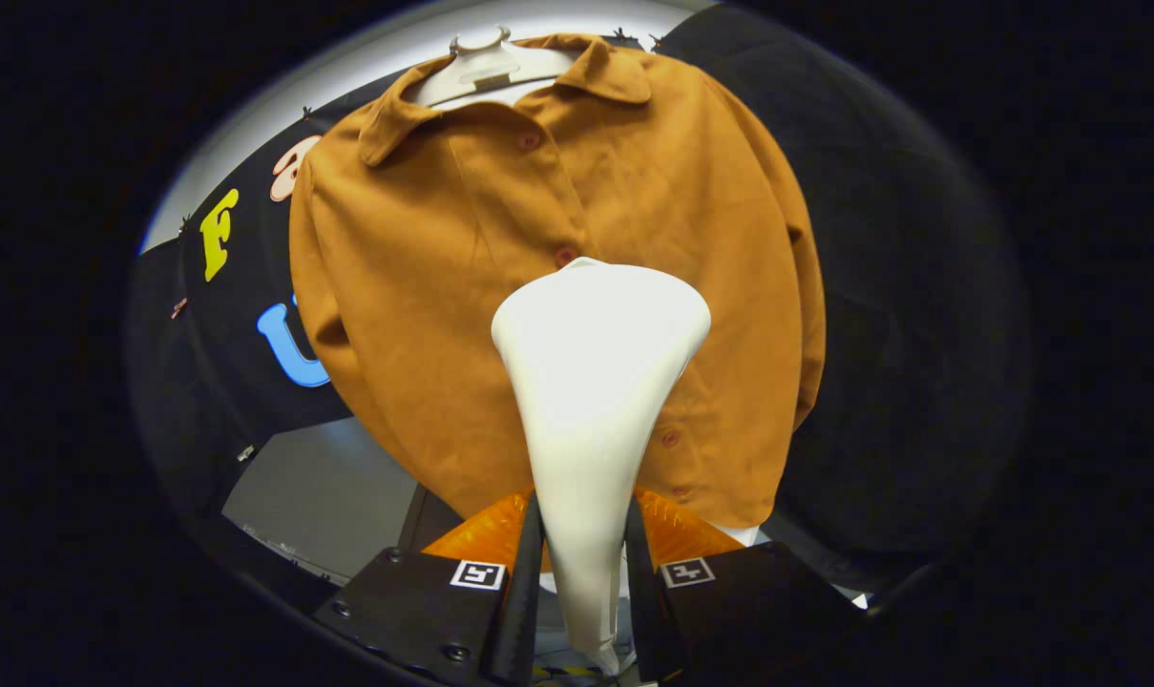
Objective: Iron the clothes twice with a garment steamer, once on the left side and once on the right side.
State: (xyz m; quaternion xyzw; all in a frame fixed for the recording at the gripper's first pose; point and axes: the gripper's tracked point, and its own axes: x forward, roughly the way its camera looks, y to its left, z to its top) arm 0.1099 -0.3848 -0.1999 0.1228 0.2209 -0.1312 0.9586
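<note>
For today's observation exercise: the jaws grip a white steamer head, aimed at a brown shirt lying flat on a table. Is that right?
One detail is wrong. In the gripper view the brown shirt hangs on a white hanger against the booth wall, not flat on a table. The gripper does have its jaws closed on the white steamer head.

White hanger (pixel 481 65) up top w/ black cloth wall (pixel 906 315) behind, grey floor (pixel 324 491) below.

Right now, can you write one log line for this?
gripper: shut on steamer | steamer head: over shirt middle, near buttons | shirt: on hanger
</note>
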